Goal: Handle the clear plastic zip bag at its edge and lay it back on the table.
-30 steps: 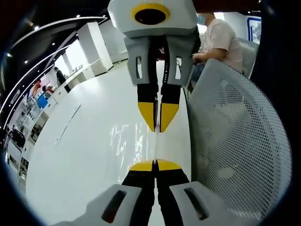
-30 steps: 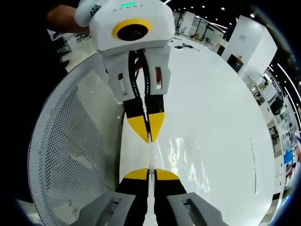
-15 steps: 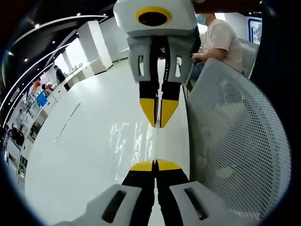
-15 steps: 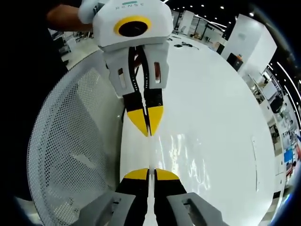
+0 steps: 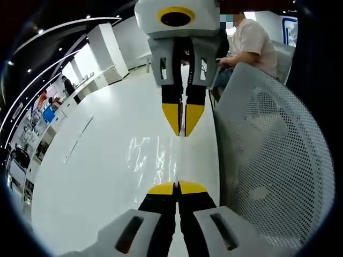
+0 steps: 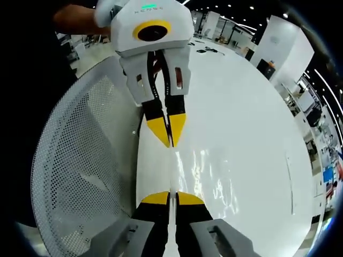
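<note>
The clear plastic zip bag (image 5: 156, 156) hangs taut between my two grippers over the white table (image 5: 91, 176), showing mostly as glints. In the left gripper view, my left gripper (image 5: 177, 188) is shut on the bag's near edge, its yellow tips pressed together. My right gripper (image 5: 183, 133) faces it from above, shut on the opposite edge. In the right gripper view the bag (image 6: 199, 172) stretches from my right gripper (image 6: 170, 197) up to the left gripper (image 6: 169, 143), both shut on its top strip.
A white mesh chair back (image 5: 273, 160) stands along the table's edge, also visible as the chair (image 6: 80, 160) in the right gripper view. A person in a pink shirt (image 5: 253, 42) sits beyond it. Small dark items (image 6: 207, 51) lie at the table's far end.
The two grippers have drawn a little further apart, so the bag's edge between them is longer. Both stay shut on it.
</note>
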